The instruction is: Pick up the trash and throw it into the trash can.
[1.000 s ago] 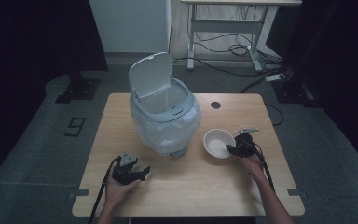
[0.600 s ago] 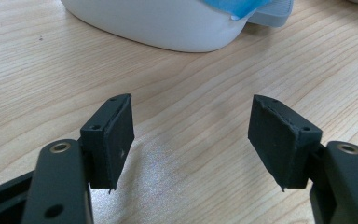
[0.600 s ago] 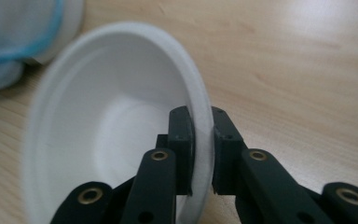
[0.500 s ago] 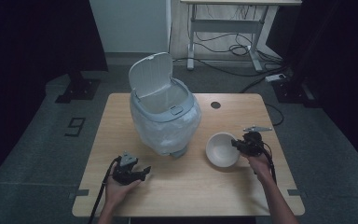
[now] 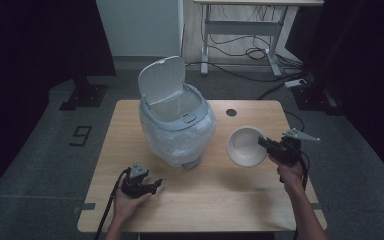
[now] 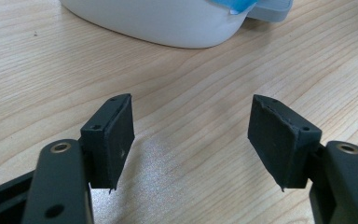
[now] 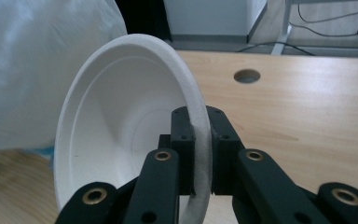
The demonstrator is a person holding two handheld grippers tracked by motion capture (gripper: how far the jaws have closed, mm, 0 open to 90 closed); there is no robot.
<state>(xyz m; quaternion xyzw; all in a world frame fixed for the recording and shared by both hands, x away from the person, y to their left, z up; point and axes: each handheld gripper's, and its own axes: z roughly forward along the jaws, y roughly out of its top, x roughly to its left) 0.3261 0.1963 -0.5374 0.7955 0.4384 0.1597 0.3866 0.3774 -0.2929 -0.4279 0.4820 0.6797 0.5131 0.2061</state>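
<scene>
Bowl (image 7: 121, 140) base hidden behind jaws.

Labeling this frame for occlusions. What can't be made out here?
- Bin inside: high view, its plastic liner and rim hide the bottom; contents unknown.
- Bin foot: left gripper view, cut off by the top edge; the blue scrap there is unidentifiable.
- Bowl outer side: right gripper view, turned away; right gripper pads cover part of the rim.
- Left gripper jaw gap: high view, too small.
</scene>
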